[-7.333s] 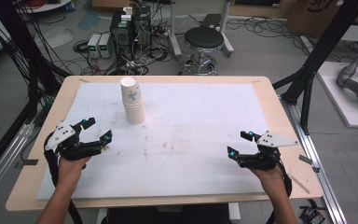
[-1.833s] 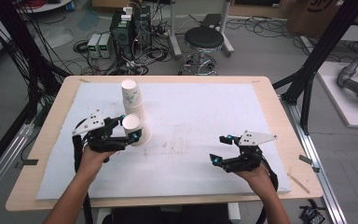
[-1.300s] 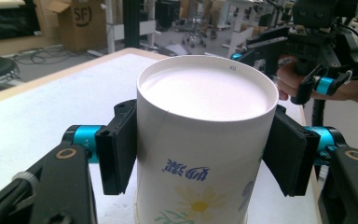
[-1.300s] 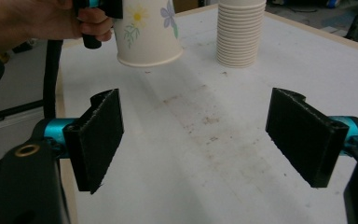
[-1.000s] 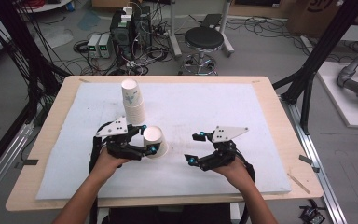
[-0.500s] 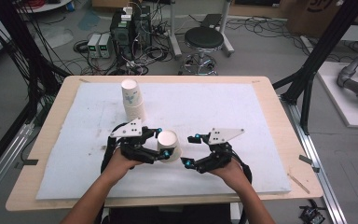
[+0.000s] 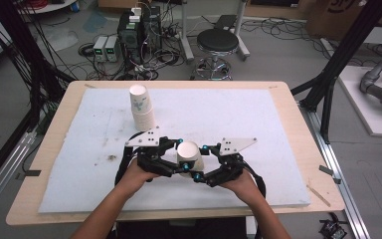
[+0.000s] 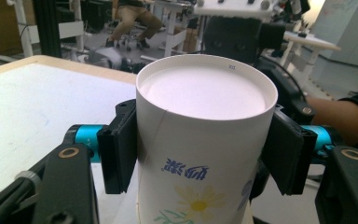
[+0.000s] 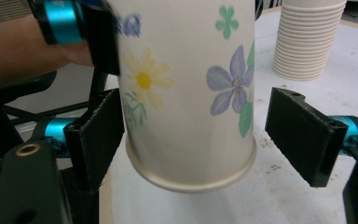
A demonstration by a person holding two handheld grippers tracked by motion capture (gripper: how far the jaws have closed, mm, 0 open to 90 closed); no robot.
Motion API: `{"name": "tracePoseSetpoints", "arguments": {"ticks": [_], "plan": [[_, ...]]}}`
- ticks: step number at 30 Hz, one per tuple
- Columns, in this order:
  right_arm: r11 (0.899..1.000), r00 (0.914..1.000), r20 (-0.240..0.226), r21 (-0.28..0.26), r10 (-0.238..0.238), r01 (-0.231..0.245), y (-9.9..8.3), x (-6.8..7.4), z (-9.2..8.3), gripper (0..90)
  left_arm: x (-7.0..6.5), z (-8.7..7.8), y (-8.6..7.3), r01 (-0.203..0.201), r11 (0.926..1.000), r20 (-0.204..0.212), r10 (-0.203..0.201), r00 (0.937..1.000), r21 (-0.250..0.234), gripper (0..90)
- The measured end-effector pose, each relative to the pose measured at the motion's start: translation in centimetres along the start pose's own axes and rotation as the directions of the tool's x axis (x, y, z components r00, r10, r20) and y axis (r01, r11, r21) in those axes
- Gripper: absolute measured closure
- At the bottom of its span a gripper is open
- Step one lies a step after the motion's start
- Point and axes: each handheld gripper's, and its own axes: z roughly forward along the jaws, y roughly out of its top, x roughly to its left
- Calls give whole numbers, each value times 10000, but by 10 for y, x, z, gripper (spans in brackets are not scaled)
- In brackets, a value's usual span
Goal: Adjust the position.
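A flowered paper cup (image 7: pixel 189 154) hangs upside down, base up, over the middle of the white mat (image 7: pixel 238 114). My left gripper (image 7: pixel 181 158) is shut on it; in the left gripper view both pads (image 8: pixel 119 149) press the cup (image 8: pixel 205 140) on its sides. My right gripper (image 7: pixel 199 162) comes from the other side, open. In the right gripper view the cup (image 9: pixel 186 93) sits between its jaws near the rim: the left pad (image 9: pixel 98 133) is close against the wall, the right pad (image 9: pixel 303 135) stands well apart.
A tall stack of paper cups (image 7: pixel 142 107) stands upside down on the mat just behind my left hand, and the stack (image 9: pixel 310 42) is near in the right gripper view. The wooden table edge (image 7: pixel 298 124) borders the mat. Stool and cables lie beyond.
My left gripper has carried the cup rightward to the mat's middle. My right gripper has moved left to meet it and now has the cup between its jaws.
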Motion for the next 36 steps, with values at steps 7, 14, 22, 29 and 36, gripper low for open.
{"name": "tracePoseSetpoints", "arguments": {"ticks": [7, 14, 22, 29, 36], "plan": [[9999, 9989, -463, -69, 119, -122, -2, -1, 2, 266, -1, 2, -1, 40, 9999, 131, -39, 9999, -138, 350], [9999, 9986, -516, -100, 133, -139, -1, -1, 0, 320, -6, 2, 1, -253, 9996, -162, 251, 9996, -140, 339], [10000, 9984, -561, 50, -35, 38, 0, -2, -4, 374, -8, -2, 2, -313, 9994, -576, 319, 9978, 110, 228], [9995, 9988, -461, 254, -186, 198, 0, -2, -5, 384, -4, -15, 6, -312, 9995, -882, 319, 9956, 93, 225], [9985, 9987, -412, 466, -285, 304, 2, -2, -4, 385, -4, -21, 8, -228, 9991, -761, 256, 9968, 368, 202]]}}
